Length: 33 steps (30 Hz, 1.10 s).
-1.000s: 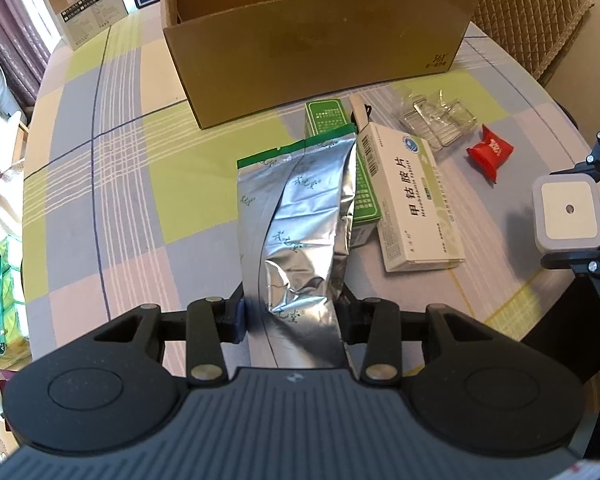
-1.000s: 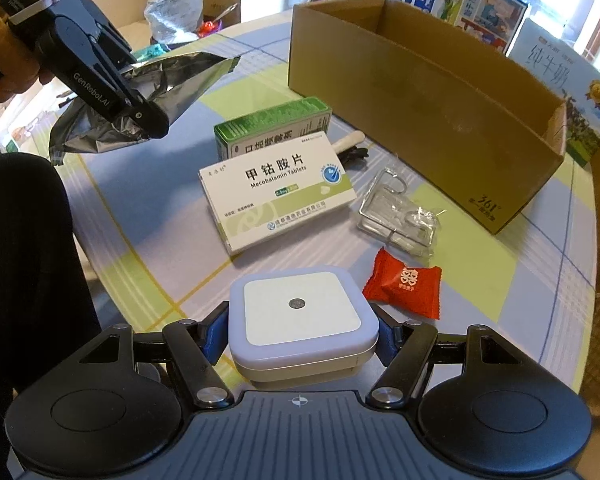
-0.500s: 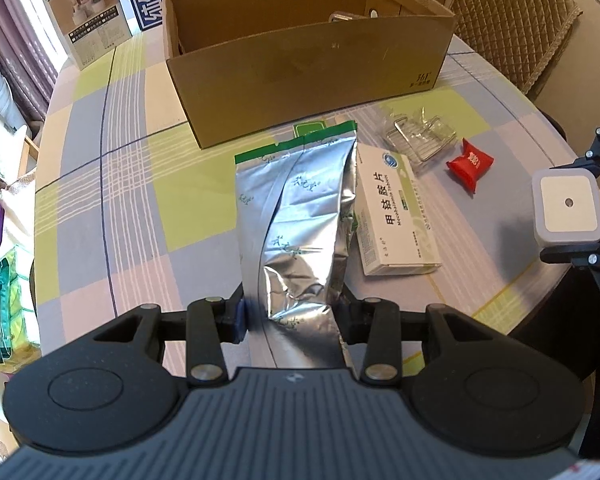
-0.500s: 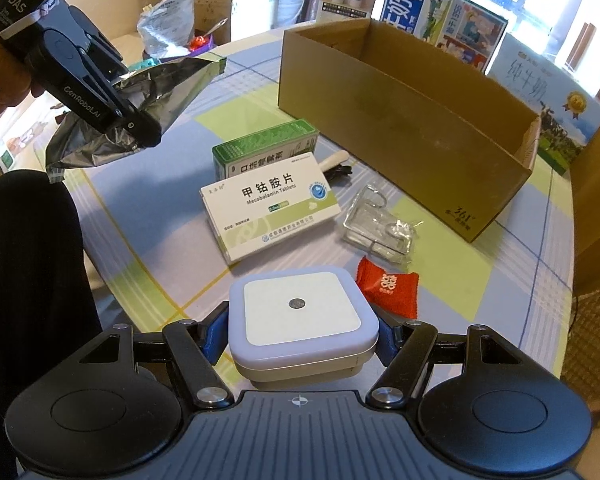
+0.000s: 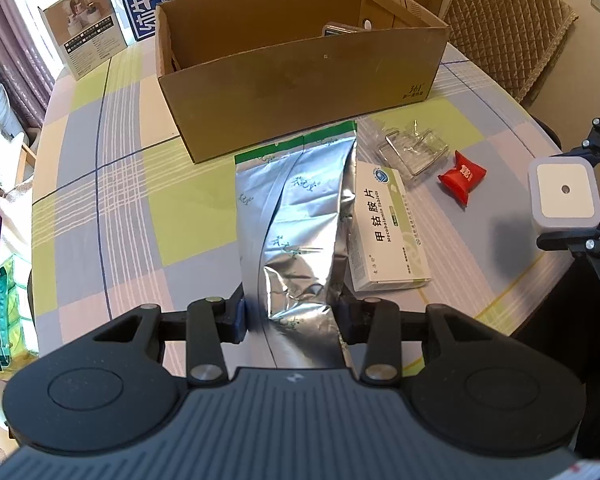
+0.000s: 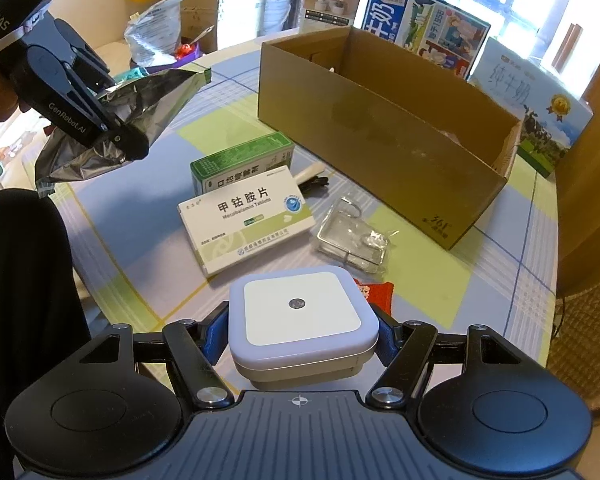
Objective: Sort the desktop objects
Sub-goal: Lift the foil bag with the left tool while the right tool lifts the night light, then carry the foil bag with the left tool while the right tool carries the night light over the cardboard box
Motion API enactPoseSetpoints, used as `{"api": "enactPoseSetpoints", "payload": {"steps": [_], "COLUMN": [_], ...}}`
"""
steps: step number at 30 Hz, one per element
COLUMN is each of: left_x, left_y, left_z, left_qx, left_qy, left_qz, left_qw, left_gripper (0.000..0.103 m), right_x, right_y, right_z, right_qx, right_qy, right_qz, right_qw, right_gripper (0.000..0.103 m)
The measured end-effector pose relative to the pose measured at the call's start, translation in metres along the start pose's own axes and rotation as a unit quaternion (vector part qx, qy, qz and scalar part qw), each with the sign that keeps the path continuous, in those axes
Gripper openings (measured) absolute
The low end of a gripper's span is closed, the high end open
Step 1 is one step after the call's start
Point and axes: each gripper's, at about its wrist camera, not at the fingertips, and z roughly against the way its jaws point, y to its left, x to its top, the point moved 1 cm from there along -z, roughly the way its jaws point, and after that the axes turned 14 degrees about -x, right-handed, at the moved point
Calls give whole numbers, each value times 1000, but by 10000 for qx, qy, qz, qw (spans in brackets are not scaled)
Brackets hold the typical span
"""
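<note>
My left gripper point(image 5: 292, 316) is shut on a silver foil pouch point(image 5: 296, 220) with a green top edge, held above the table in front of the open cardboard box point(image 5: 300, 80). The right wrist view shows that pouch point(image 6: 140, 112) hanging from the left gripper point(image 6: 116, 136) at the upper left. My right gripper point(image 6: 302, 340) is shut on a white square night light point(image 6: 302, 312), which also appears at the right edge of the left wrist view point(image 5: 564, 194). On the checked tablecloth lie a white medicine box point(image 6: 246, 220), a green box point(image 6: 240, 162), a clear plastic packet point(image 6: 352, 240) and a red candy point(image 5: 462, 174).
The cardboard box point(image 6: 380, 120) holds some items at its far end. Milk cartons point(image 6: 424, 28) and printed boxes stand behind it. A quilted chair point(image 5: 504, 24) sits at the far right. Bags point(image 6: 156, 36) lie beyond the table's left side. A dark sleeve point(image 6: 16, 280) fills the left.
Both grippers have risen and tilted, so more of the box's inside shows. The pouch now covers the green box in the left wrist view. Both grips are unchanged.
</note>
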Motion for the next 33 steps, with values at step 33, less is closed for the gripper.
{"api": "enactPoseSetpoints", "payload": {"steps": [33], "left_x": [122], "left_y": [6], "left_z": [12], "left_qx": [-185], "left_qy": [-485], "left_qz": [-349], "left_qw": [9980], "left_gripper": [36], "right_x": [120], "right_y": [-86], "right_z": [-18], "right_qx": [-372], "right_qy": [-398], "right_qz": [-794], "right_qw": [9954], "right_gripper": [67]}}
